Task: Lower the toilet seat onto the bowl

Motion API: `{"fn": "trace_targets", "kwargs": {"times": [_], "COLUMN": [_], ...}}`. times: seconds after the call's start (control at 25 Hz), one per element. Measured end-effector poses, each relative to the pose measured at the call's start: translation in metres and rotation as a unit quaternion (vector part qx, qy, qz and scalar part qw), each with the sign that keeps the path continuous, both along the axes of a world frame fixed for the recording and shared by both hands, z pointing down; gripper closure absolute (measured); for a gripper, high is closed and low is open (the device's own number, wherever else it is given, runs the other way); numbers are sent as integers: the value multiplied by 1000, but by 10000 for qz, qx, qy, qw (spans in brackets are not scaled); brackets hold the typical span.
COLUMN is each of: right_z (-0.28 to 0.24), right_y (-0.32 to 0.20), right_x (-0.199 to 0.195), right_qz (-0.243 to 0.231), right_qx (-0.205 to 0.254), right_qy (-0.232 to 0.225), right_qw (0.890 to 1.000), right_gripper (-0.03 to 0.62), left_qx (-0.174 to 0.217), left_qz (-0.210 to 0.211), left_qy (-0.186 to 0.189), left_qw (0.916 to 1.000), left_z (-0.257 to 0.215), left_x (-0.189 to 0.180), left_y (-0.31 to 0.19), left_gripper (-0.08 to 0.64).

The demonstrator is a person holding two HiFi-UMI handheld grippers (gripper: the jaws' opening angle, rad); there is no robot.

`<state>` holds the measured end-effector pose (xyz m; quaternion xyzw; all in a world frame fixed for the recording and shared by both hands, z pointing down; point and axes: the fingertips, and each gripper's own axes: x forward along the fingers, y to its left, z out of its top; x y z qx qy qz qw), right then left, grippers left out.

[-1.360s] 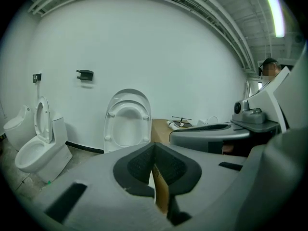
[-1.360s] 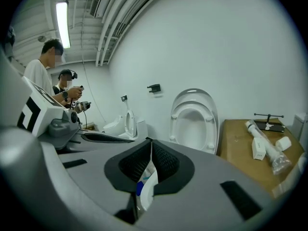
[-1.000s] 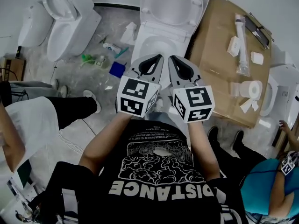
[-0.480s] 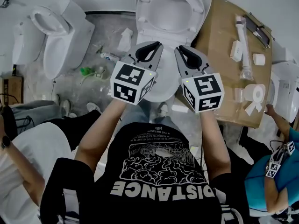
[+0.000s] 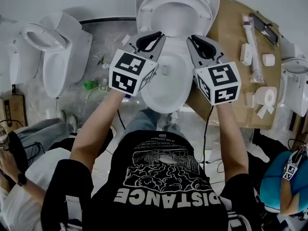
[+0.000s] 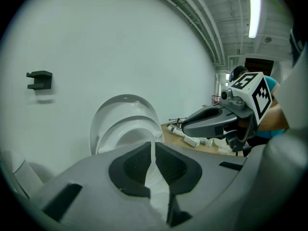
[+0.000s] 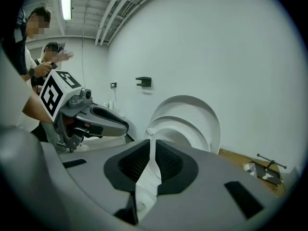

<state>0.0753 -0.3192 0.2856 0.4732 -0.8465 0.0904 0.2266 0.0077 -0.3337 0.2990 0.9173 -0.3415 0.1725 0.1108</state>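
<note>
The white toilet stands straight ahead of me with its seat [image 5: 208, 7] raised upright against the lid, above the open bowl [image 5: 185, 88]. My left gripper [image 5: 158, 35] hovers over the bowl's left rim, shut, with nothing between its pads. My right gripper [image 5: 194, 38] hovers over the right rim, also shut and empty. In the left gripper view the raised seat [image 6: 126, 124] rises beyond the closed left gripper [image 6: 153, 150], with the right gripper [image 6: 211, 121] alongside. In the right gripper view the seat [image 7: 185, 121] stands ahead of the closed right gripper [image 7: 153, 150], a short way off.
A second toilet [image 5: 53, 52] stands at the left, with small litter on the floor between the two. A cardboard sheet [image 5: 231, 57] at the right carries a pipe part and a tape roll. Another white fixture [image 5: 293, 85] and seated people are at the edges. A black bracket [image 7: 143, 82] hangs on the wall.
Both grippers have moved forward toward the toilet and spread slightly apart. The toilet now fills more of the head view's top centre. Both stay shut.
</note>
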Motion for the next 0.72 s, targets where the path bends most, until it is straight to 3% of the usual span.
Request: {"fn": "trace_targets", "kwargs": {"times": [0.2,0.28,0.48,0.72], "right_z": [4,6,6,3], "right_y": [-30,-41,-70,-102], "right_x": [2,3,12,24], "right_qz": [13,-17,-52,-178], "right_qx": [18,-24,11,69], "right_qy": [208,302,547,843], "right_qw": [9998,9995,9985,9963], "right_gripper": [552,509,496,458], "left_qx": [-15,31,70,354], "left_qz": [256,363,528,744], "left_qy": [-10,-91,-218,-548], "left_qw": [9997,9993,9983,9951], "left_z": [1,2,4,0], "left_x": [-2,-1,1,10], "left_y": [-31,-43,-78,-117], "left_gripper": [495,489,479,463]}}
